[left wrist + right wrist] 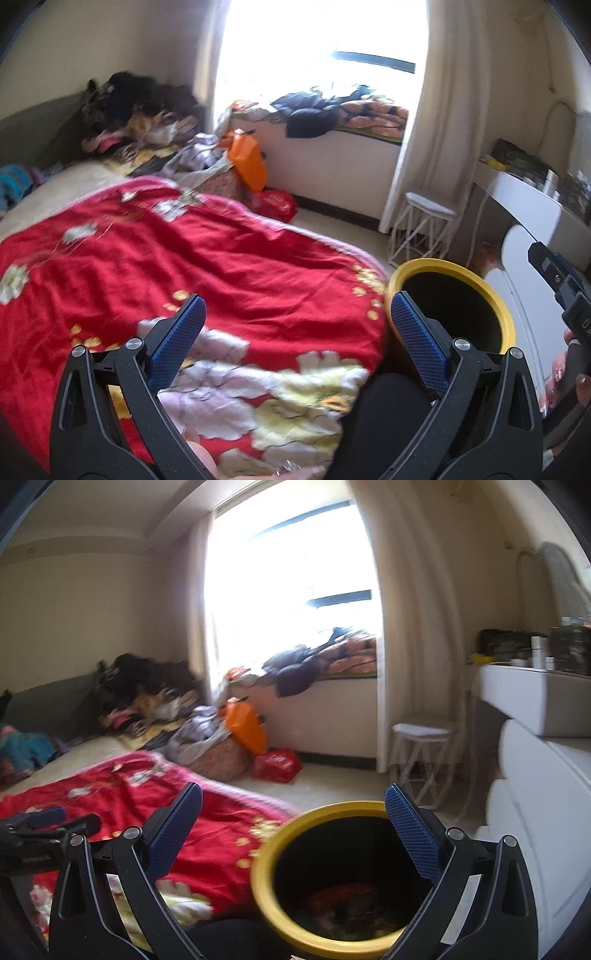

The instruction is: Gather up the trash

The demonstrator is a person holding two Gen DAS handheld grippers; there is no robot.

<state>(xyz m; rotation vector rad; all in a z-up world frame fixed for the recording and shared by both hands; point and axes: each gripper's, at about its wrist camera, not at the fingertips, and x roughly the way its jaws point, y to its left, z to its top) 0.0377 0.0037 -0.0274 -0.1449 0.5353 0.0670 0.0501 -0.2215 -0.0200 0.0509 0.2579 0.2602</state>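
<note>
A round bin with a yellow rim (pixel 266 853) stands on the floor beside the bed; reddish and dark trash (pixel 343 897) lies at its bottom. My right gripper (pixel 293 805) hangs open right above the bin's mouth with nothing between its blue pads. In the left wrist view the same bin (pixel 498 306) sits to the right, and my left gripper (pixel 297 314) is open and empty over the red floral blanket (pixel 203 258). The right gripper's body (pixel 561 288) shows at the right edge, held by a hand.
A bed with piled clothes (pixel 140 110) fills the left. An orange bag (pixel 247 158) and a red bag (pixel 275 203) lie by the window ledge. A white stool (pixel 424 225) and a white dresser (pixel 543 775) stand to the right of the bin.
</note>
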